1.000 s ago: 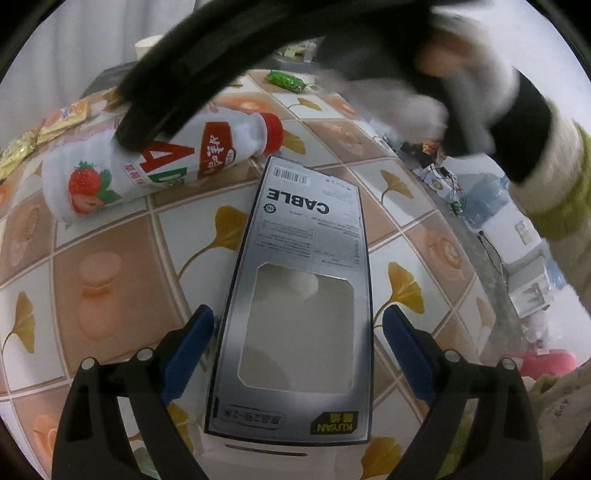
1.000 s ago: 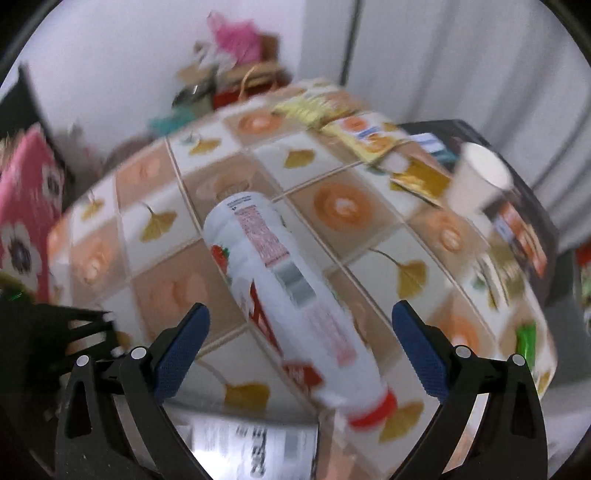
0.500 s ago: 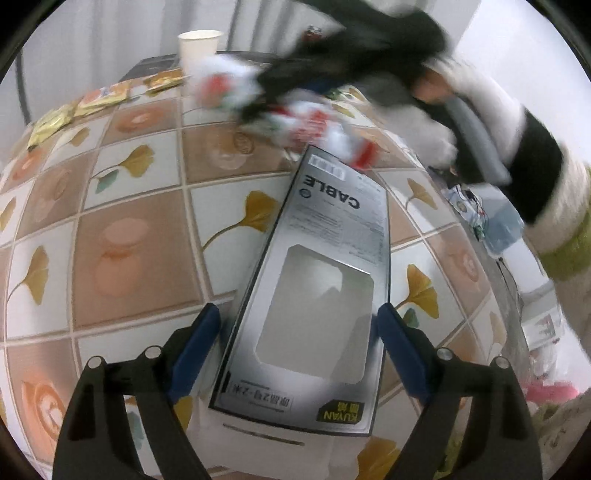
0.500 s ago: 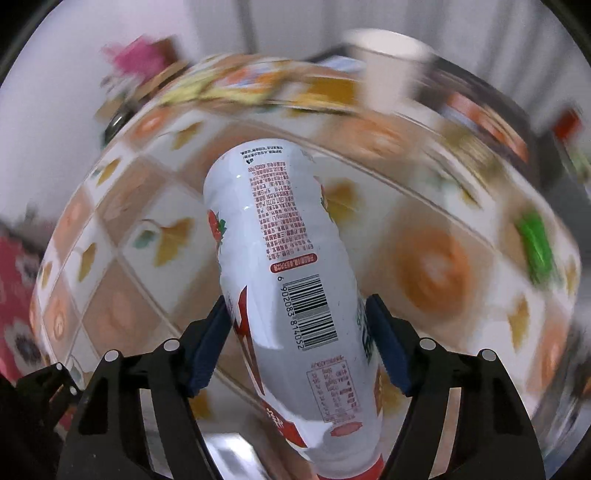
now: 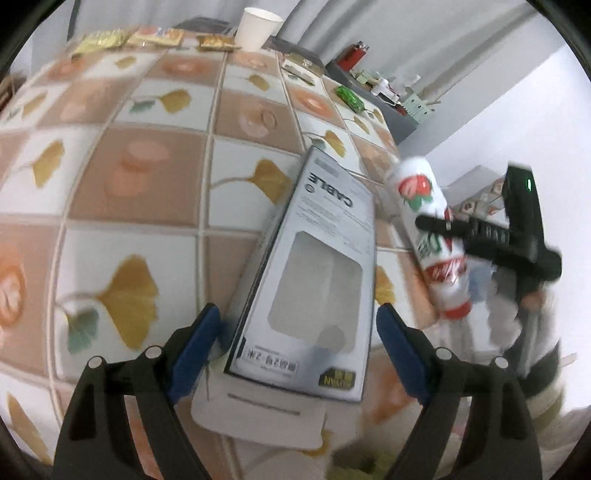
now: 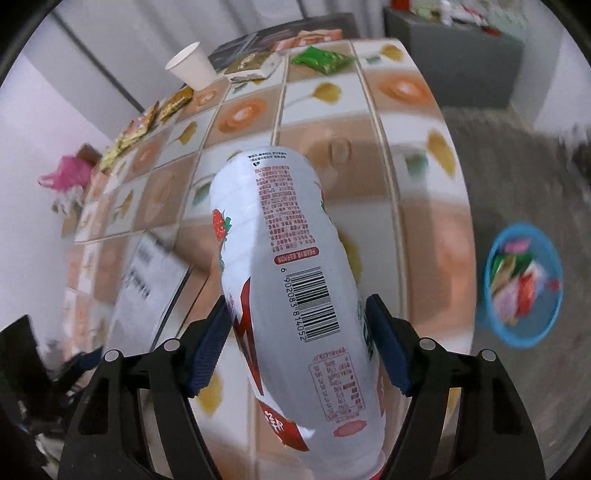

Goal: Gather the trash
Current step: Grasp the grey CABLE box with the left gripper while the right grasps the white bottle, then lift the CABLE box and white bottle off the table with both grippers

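Trash lay scattered over a table (image 5: 155, 206) covered in a tiled cloth (image 6: 413, 110) printed with ginkgo leaves and orange blooms, the largest thing in both views. On the grey floor past the table's edge stood a blue bin (image 6: 524, 336), and inside it sat a jumble of crumpled wrappers in red, green and pink. A flat grey cable box (image 5: 314, 280) with a cut-out window rested on the cloth between the blue pads of the left gripper (image 5: 299, 350), whose jaws stood wide on either side of it; whether the pads touched its edges could not be told. Beside it, off the table's edge, the right gripper (image 6: 295, 350) had its pads pressed against the sides of a white strawberry drink bottle (image 6: 291, 280), clear of the cloth, red cap toward the camera and base pointing away. At the far edge stood a white paper cup (image 5: 258, 27), what it held hidden from view. Near it lay a row of yellow and orange snack packets (image 6: 147, 125), and a small green wrapper (image 5: 349, 96) sat alone toward the right side. Pale walls closed the room, with a grey cabinet (image 6: 461, 62) beyond the table.
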`<control>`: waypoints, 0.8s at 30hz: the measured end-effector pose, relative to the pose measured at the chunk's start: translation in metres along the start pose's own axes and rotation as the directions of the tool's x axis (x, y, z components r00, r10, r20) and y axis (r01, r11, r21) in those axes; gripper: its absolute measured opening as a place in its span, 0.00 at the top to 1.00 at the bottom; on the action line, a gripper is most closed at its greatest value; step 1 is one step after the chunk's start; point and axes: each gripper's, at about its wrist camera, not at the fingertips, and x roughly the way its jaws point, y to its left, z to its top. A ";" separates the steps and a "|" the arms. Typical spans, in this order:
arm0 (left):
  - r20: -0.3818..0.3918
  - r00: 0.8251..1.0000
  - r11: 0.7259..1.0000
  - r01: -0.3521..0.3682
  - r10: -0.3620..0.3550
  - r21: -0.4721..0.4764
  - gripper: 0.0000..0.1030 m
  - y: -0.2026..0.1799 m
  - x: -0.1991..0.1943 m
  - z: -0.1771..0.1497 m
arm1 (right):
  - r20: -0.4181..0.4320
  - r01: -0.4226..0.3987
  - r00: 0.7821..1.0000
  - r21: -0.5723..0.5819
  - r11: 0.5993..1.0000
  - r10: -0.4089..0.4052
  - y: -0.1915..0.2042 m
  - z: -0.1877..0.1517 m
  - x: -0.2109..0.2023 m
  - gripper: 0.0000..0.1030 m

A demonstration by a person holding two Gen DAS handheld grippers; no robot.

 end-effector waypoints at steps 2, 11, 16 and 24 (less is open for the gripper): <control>0.002 1.000 1.000 0.010 -0.010 0.006 0.18 -0.005 -0.006 -0.003 | 0.010 -0.026 1.000 0.035 0.999 0.025 -0.003 -0.010 -0.007 0.33; -0.017 0.996 0.958 -0.083 0.091 0.275 0.08 -0.057 0.010 0.001 | 0.043 -0.031 0.999 -0.013 0.999 0.031 0.012 -0.021 -0.012 0.22; 0.011 0.985 0.932 -0.169 0.175 0.320 0.08 -0.065 0.023 0.005 | 0.063 -0.027 0.998 -0.041 0.999 0.029 0.012 -0.022 -0.018 0.19; 0.037 0.971 0.916 -0.235 0.236 0.326 0.06 -0.068 0.041 0.024 | 0.056 -0.026 0.998 -0.073 0.997 0.030 0.012 -0.029 -0.015 0.19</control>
